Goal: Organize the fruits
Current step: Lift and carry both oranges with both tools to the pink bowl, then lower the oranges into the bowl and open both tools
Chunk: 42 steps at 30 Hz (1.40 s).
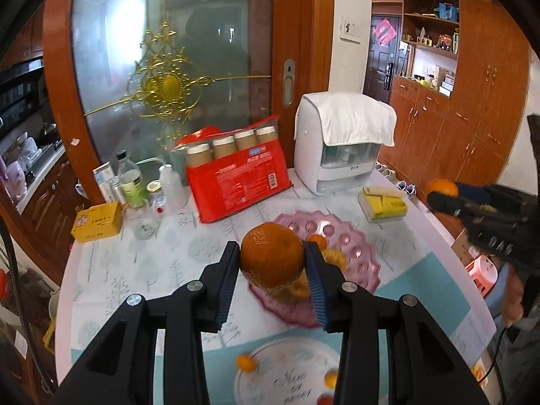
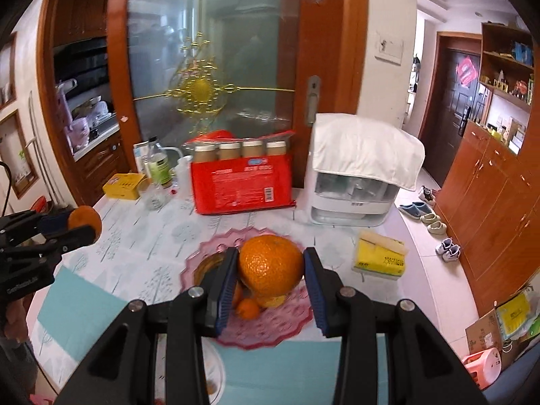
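Note:
In the left wrist view my left gripper point(image 1: 271, 249) is shut on a large orange point(image 1: 271, 263), held above a pink scalloped plate point(image 1: 357, 246). A small tangerine point(image 1: 318, 241) and yellow fruit pieces lie on that plate. In the right wrist view my right gripper point(image 2: 271, 256) is shut on a second large orange point(image 2: 270, 266), over the same pink plate point(image 2: 287, 324), where a small tangerine point(image 2: 247, 307) sits. Each view shows the other gripper off to the side with its orange: the right gripper point(image 1: 445, 193) and the left gripper point(image 2: 81, 224).
A white patterned plate point(image 1: 287, 364) with small orange fruits point(image 1: 246, 361) lies at the table's near edge. Behind the pink plate stand a red pack of cups point(image 1: 236, 172), a white appliance point(image 1: 337, 155), a yellow tissue pack point(image 1: 384, 204), bottles point(image 1: 130, 179) and a yellow box point(image 1: 98, 222).

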Each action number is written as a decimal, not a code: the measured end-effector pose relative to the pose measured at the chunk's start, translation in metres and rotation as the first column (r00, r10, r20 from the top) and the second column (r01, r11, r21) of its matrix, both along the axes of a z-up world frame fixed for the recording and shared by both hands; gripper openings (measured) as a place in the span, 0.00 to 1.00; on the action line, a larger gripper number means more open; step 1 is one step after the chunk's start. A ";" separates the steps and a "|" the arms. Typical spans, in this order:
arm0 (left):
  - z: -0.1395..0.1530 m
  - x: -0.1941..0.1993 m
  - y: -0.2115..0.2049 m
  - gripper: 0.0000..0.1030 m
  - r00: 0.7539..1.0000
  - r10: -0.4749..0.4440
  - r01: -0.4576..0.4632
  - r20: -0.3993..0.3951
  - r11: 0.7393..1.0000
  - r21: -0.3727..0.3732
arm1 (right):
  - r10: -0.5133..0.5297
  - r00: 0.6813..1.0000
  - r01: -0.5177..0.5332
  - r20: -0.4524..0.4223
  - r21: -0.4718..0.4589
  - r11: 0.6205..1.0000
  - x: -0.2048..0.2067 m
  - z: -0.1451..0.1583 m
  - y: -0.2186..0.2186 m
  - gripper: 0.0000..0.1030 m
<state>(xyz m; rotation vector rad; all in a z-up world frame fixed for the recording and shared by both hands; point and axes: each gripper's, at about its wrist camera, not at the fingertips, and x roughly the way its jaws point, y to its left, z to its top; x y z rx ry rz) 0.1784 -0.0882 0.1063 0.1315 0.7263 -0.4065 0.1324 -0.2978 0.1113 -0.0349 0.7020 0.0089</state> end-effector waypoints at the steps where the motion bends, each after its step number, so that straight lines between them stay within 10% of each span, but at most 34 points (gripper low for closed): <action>1: -0.004 0.007 -0.010 0.37 1.000 -0.001 0.001 -0.007 1.000 0.002 | -0.001 1.000 0.001 -0.007 0.003 1.000 0.007 -0.005 -0.005 0.38; 22: -0.210 0.073 -0.125 0.37 0.926 0.060 -0.010 -0.374 0.991 0.135 | 0.020 0.943 0.008 -0.331 0.082 0.997 0.127 -0.206 -0.065 0.38; 37: -0.233 0.070 -0.130 0.40 0.914 0.070 0.004 -0.399 0.983 0.182 | 0.031 0.942 -0.005 -0.335 0.076 0.997 0.143 -0.234 -0.062 0.39; 42: -0.221 0.066 -0.129 0.64 0.932 0.082 -0.012 -0.354 0.981 0.196 | 0.037 0.950 -0.005 -0.310 0.103 0.995 0.136 -0.226 -0.063 0.43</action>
